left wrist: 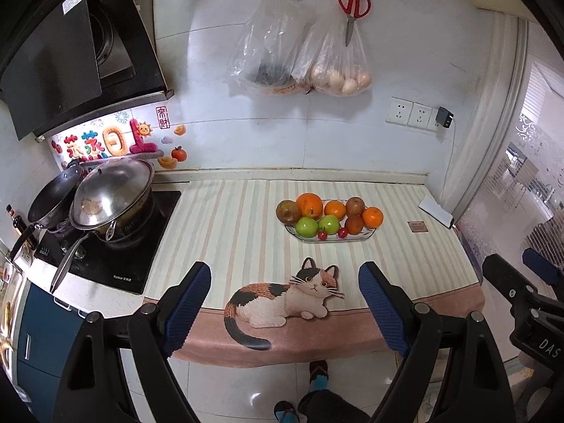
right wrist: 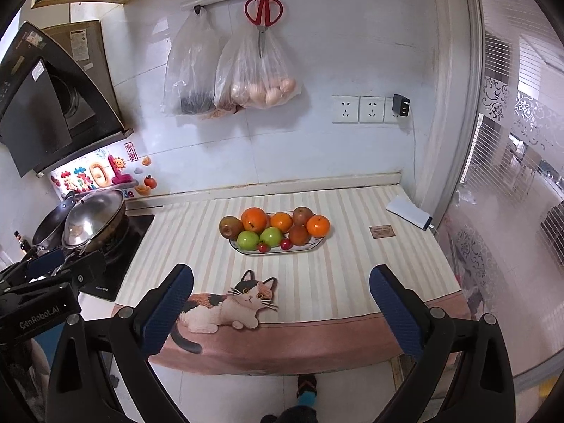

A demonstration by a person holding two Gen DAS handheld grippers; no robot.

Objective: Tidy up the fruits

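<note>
A long white plate (left wrist: 366, 237) (right wrist: 319, 245) stands mid-counter on the striped mat. It holds three oranges, the largest (left wrist: 309, 205) (right wrist: 253, 219), two green apples (left wrist: 306, 227) (right wrist: 247, 240), several brownish fruits (left wrist: 286, 210) (right wrist: 230, 227) and two small red fruits (left wrist: 322, 235) (right wrist: 262, 247). My left gripper (left wrist: 284, 283) is open and empty, back at the counter's front edge. My right gripper (right wrist: 282, 285) is open and empty, also at the front edge. Each gripper shows in the other's view, at the right (left wrist: 528, 282) and at the left (right wrist: 53, 268).
A stove with a lidded wok (left wrist: 112, 197) (right wrist: 93, 220) and a pan (left wrist: 53, 197) is at the left. Plastic bags (left wrist: 299, 53) (right wrist: 232, 70) and red scissors (left wrist: 353, 3) (right wrist: 263, 12) hang on the wall. A white box (left wrist: 435, 210) (right wrist: 409, 212) lies at the counter's right. A cat picture (left wrist: 292, 292) (right wrist: 229, 303) is on the mat.
</note>
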